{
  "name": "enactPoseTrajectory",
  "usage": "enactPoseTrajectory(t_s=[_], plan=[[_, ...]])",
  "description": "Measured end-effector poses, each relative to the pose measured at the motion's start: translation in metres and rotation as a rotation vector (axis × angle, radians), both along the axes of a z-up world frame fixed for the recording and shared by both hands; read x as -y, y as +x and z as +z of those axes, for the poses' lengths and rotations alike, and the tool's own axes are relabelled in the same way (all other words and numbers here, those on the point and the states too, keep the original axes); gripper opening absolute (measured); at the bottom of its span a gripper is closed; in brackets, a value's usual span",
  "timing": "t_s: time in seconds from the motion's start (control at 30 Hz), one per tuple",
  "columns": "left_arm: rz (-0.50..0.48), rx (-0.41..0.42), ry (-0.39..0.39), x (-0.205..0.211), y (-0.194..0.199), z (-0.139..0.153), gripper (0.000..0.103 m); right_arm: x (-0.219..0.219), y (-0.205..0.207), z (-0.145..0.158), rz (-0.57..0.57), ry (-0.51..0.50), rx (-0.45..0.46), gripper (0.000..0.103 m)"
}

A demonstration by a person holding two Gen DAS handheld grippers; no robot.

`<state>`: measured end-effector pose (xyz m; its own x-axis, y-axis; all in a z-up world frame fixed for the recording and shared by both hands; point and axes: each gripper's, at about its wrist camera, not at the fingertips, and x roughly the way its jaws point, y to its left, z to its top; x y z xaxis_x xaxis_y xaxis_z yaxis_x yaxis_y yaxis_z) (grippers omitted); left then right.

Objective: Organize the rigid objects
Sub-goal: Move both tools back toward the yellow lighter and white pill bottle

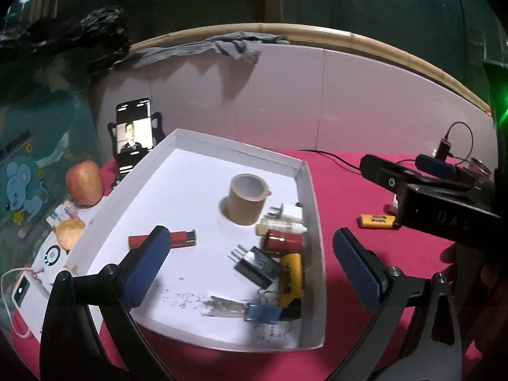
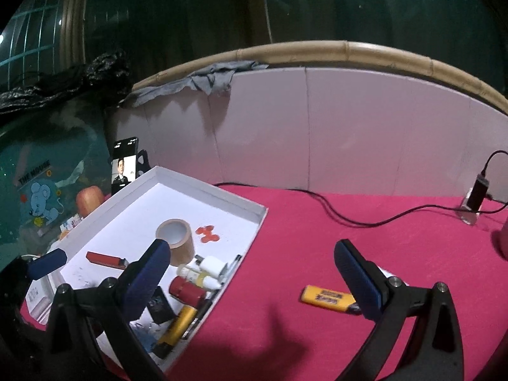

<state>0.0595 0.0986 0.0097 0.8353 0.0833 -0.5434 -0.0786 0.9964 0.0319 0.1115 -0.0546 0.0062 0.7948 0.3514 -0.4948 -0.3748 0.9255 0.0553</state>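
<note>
A white tray (image 1: 304,209) is sitting on the pink cloth at frame centre. Inside it, a brown tape roll (image 1: 246,198) is standing upright, a red lighter (image 1: 177,238) is lying flat to its lower left, and chargers, small bottles and a blue clip are crowding the right wall. A yellow lighter (image 2: 328,298) is lying flat outside the tray, at lower right.

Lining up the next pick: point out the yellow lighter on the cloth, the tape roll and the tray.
Yellow lighter (image 2: 327,298): right wrist view, middle of its printed body.
Tape roll (image 1: 243,204): left wrist view, outer brown side.
Tray (image 1: 312,197): left wrist view, right wall.
</note>
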Motion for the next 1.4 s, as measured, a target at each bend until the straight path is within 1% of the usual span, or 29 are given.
enactPoseTrajectory(t_s=[0.27, 0.53, 0.63, 0.8, 0.93, 1.0, 1.03, 1.07, 1.1, 1.17, 1.2, 1.27, 1.33, 1.4], plan=[[-0.075, -0.016, 0.061, 0.034, 0.001, -0.001, 0.103, 0.029, -0.002, 0.003, -0.033, 0.020, 0.008, 0.103], [-0.139, -0.029, 0.094, 0.059, 0.002, -0.003, 0.103, 0.061, -0.002, 0.004, -0.071, 0.033, 0.010, 0.103], [-0.174, -0.047, 0.084, 0.067, 0.003, -0.007, 0.103, 0.075, 0.004, 0.000, -0.083, 0.029, -0.012, 0.103], [-0.221, -0.072, 0.084, 0.080, 0.004, -0.015, 0.103, 0.105, 0.026, -0.010, -0.121, -0.019, -0.048, 0.103], [-0.268, -0.102, 0.107, 0.095, 0.010, -0.025, 0.103, 0.131, 0.042, -0.020, -0.127, 0.011, -0.098, 0.103], [-0.286, -0.109, 0.118, 0.102, 0.012, -0.029, 0.103, 0.136, 0.047, -0.027, -0.108, 0.000, -0.119, 0.102], [-0.303, -0.117, 0.111, 0.106, 0.012, -0.031, 0.103, 0.137, 0.050, -0.031, -0.111, -0.017, -0.123, 0.101], [-0.313, -0.125, 0.100, 0.108, 0.012, -0.033, 0.103, 0.136, 0.052, -0.035, -0.111, -0.027, -0.134, 0.096], [-0.324, -0.136, 0.088, 0.110, 0.012, -0.035, 0.103, 0.136, 0.056, -0.040, -0.104, -0.029, -0.156, 0.093], [-0.337, -0.154, 0.071, 0.113, 0.013, -0.040, 0.103, 0.137, 0.064, -0.049, -0.101, -0.022, -0.193, 0.092], [-0.341, -0.161, 0.068, 0.115, 0.012, -0.043, 0.103, 0.137, 0.068, -0.053, -0.101, -0.026, -0.204, 0.086], [-0.352, -0.168, 0.064, 0.120, 0.011, -0.048, 0.103, 0.134, 0.073, -0.060, -0.102, -0.048, -0.216, 0.080], [-0.370, -0.173, 0.059, 0.125, 0.009, -0.054, 0.103, 0.128, 0.079, -0.067, -0.098, -0.073, -0.228, 0.077], [-0.395, -0.180, 0.060, 0.132, 0.007, -0.060, 0.103, 0.122, 0.085, -0.073, -0.084, -0.096, -0.242, 0.070]])
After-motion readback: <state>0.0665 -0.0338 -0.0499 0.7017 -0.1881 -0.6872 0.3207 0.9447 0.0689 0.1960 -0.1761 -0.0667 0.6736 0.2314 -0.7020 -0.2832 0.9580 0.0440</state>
